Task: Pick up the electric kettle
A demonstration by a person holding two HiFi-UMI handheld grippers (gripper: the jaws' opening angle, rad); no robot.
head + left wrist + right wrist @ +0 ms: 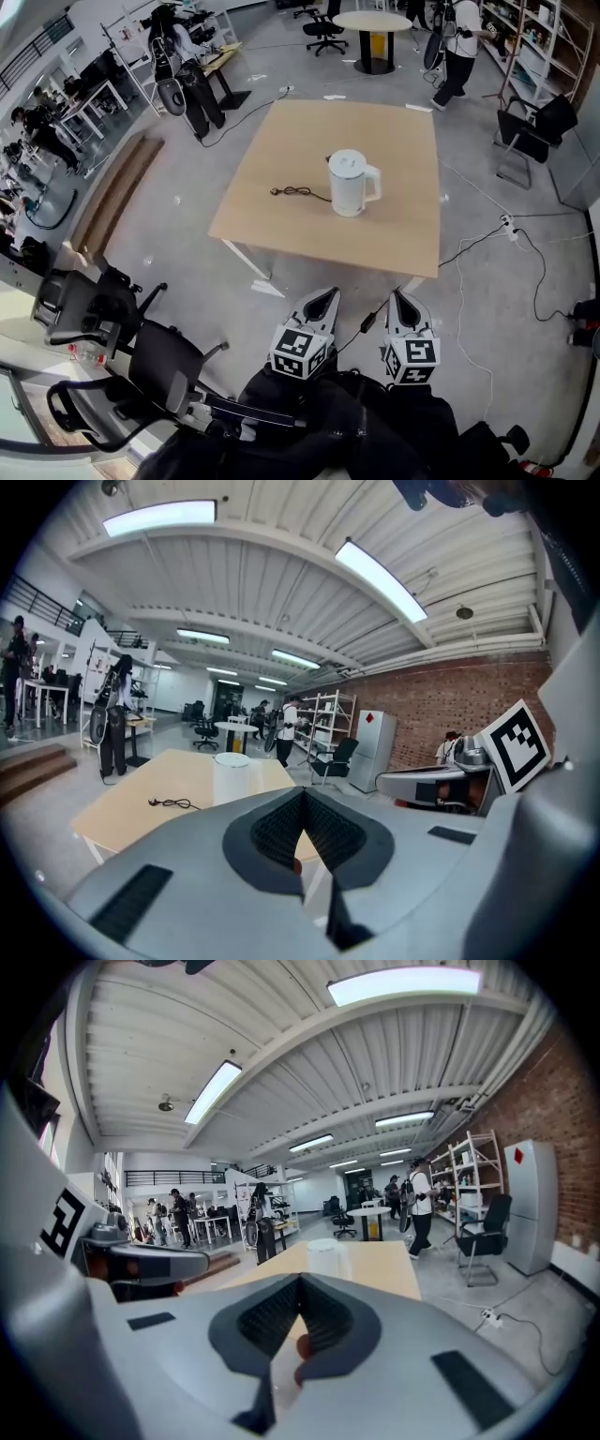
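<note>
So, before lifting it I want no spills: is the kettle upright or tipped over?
Upright: in the head view the electric kettle stands on its base on the table, its top facing up.

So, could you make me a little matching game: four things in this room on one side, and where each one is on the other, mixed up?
Things:
1. kettle
2. cord
3. round table
4. power strip

Places:
A. on the floor, right of the wooden table
B. at the far end of the room
C. standing upright mid-tabletop
D. lying on the tabletop, left of the kettle

Pairs: 1-C, 2-D, 3-B, 4-A
</note>
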